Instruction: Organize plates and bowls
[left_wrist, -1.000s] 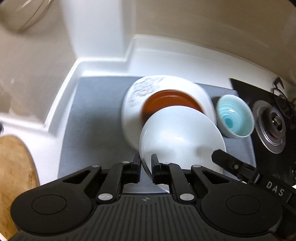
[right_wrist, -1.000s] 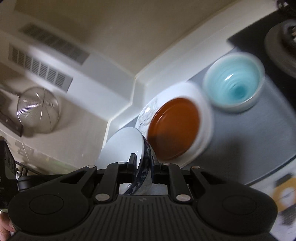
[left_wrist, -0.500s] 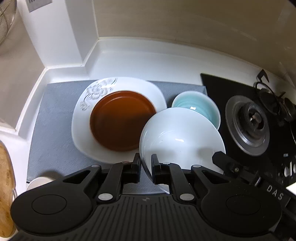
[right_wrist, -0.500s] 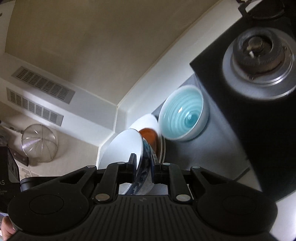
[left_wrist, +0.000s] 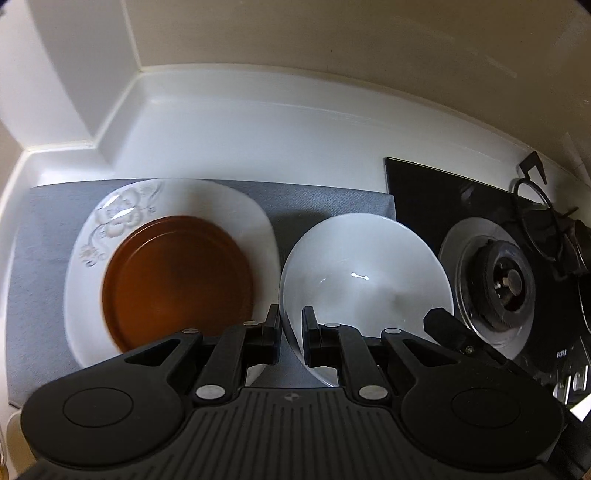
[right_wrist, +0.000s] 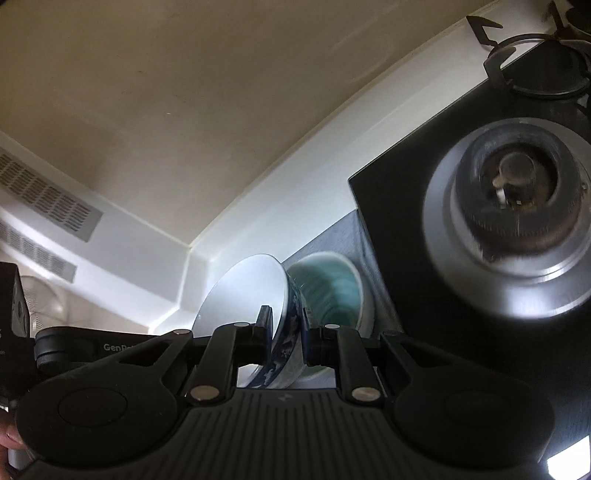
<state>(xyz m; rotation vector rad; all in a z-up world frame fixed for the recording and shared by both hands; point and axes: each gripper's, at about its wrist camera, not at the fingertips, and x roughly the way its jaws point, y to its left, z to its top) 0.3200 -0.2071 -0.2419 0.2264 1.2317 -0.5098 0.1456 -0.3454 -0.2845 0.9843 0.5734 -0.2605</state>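
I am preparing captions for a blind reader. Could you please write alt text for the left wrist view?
The left tongs grip the rim of a white bowl above a grey mat. To its left, a brown plate sits on a white floral plate; to its right is a black stove burner.

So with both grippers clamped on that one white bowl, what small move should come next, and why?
Probably lower the white bowl straight into the teal bowl. The left gripper and right gripper pinch opposite rims, and in the right wrist view the teal bowl sits just behind it on the grey mat.
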